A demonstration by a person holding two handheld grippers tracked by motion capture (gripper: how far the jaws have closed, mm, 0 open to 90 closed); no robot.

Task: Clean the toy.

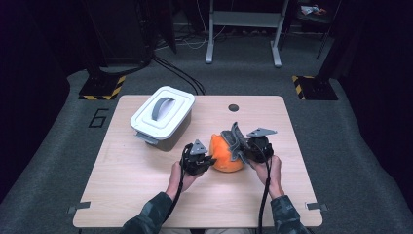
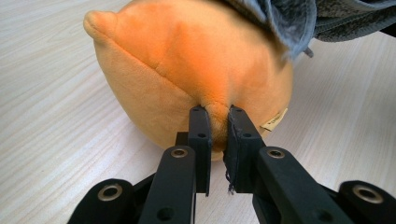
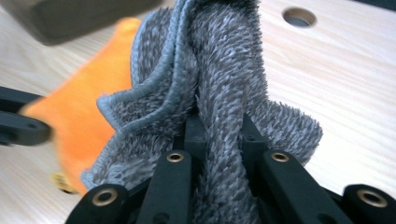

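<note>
At mid-tabletop (image 1: pixel 146 190), the left hand-held gripper (image 2: pixel 218 116) pinches the orange plush toy (image 2: pixel 187 65); the right hand-held gripper (image 3: pixel 219 126) clamps the grey cloth (image 3: pixel 219 70) draped over it. Keep the toy pinned, wiping gently.

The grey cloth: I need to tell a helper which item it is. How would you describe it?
On the wooden table, right of the white lidded box, lies an orange plush. The grey cloth drapes against it, pinched by the right gripper: the one shaggy grey item.
</note>
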